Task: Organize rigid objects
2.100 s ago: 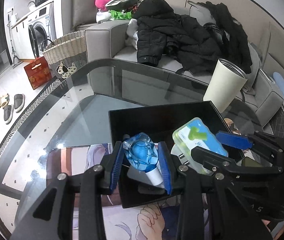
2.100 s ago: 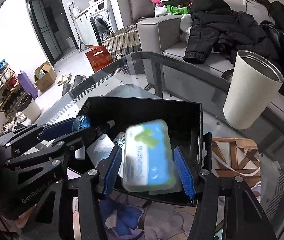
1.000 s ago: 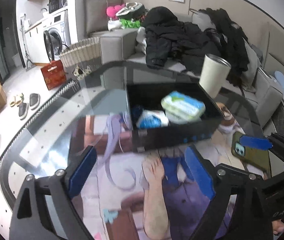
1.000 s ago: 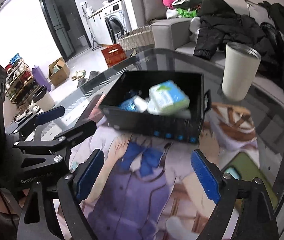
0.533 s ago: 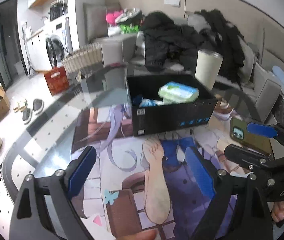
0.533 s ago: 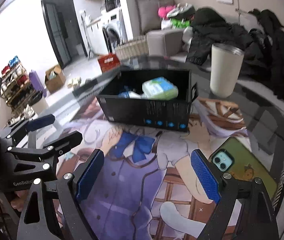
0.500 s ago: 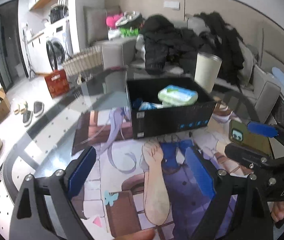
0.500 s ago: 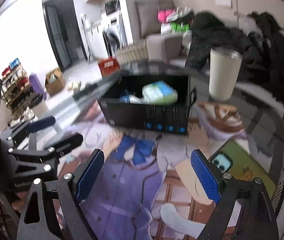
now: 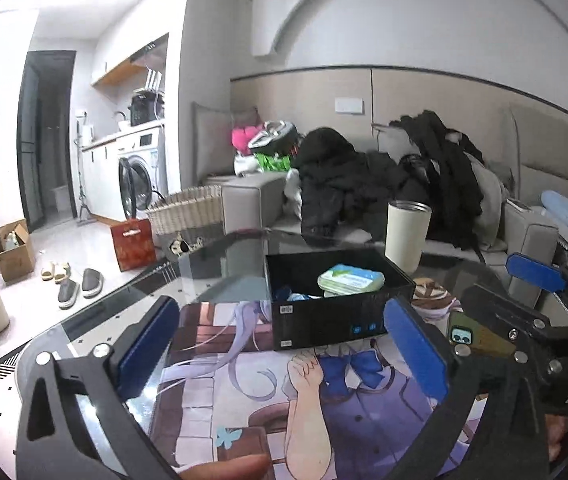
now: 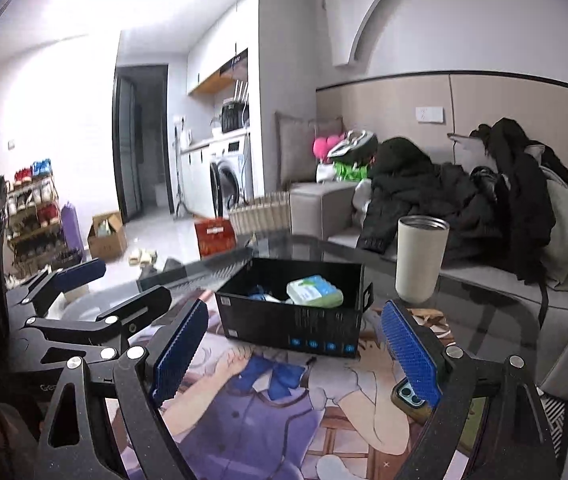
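Hovering over the mat (image 9: 244, 420), both grippers gape w/ nothing between the pads. Left gripper (image 9: 282, 350) has just been opening, now at its widest; right gripper (image 10: 295, 354) wide too. Wipes pack (image 10: 313, 290) lies in black box (image 10: 287, 326), well ahead.

A black open-topped box (image 9: 335, 320) sits mid-frame on the illustrated mat; inside lies a green-and-blue wipes pack (image 9: 351, 278) (flat, topmost) beside a blue item (image 9: 285, 294), partly hidden.
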`<state>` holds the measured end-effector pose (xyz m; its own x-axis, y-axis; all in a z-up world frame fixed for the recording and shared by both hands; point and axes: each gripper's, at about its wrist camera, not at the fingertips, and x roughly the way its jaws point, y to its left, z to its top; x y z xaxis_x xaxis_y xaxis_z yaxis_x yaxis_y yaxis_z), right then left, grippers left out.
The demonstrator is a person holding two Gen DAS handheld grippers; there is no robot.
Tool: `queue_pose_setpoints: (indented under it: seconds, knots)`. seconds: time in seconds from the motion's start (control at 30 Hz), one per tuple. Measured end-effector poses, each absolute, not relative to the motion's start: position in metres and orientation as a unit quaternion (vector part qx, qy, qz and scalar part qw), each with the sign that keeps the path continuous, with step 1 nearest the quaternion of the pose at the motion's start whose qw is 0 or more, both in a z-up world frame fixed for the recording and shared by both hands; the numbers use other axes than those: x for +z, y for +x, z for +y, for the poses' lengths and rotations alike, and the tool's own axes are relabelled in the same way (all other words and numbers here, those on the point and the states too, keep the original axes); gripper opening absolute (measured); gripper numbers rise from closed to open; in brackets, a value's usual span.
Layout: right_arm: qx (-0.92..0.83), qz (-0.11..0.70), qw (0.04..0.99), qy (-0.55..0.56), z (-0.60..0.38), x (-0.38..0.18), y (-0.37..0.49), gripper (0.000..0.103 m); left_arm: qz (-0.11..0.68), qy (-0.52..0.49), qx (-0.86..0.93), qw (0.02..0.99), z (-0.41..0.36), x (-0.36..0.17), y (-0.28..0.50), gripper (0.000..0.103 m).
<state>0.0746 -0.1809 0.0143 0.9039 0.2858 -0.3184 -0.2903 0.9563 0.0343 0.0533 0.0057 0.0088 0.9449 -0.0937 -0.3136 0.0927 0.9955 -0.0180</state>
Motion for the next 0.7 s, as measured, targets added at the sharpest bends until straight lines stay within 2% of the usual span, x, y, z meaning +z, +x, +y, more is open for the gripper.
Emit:
queue_pose_setpoints:
  seconds: [0.27,0.4,0.7]
  knots:
    - [0.138,0.109,0.984,-0.017,-0.182,0.013,0.055,0.090,0.118,-0.011,-0.028,0.993,0.007,0.008,0.032,0.103]
    - [0.144,0.107,0.984,-0.018,-0.180,0.009,0.050,0.090,0.097,-0.003,-0.020,0.995,0.005,0.008,0.024,0.103]
    - [0.125,0.098,0.987,-0.015,-0.184,0.009,0.047,0.092,0.105,-0.010,-0.028,0.994,0.004,0.007,0.024,0.103]
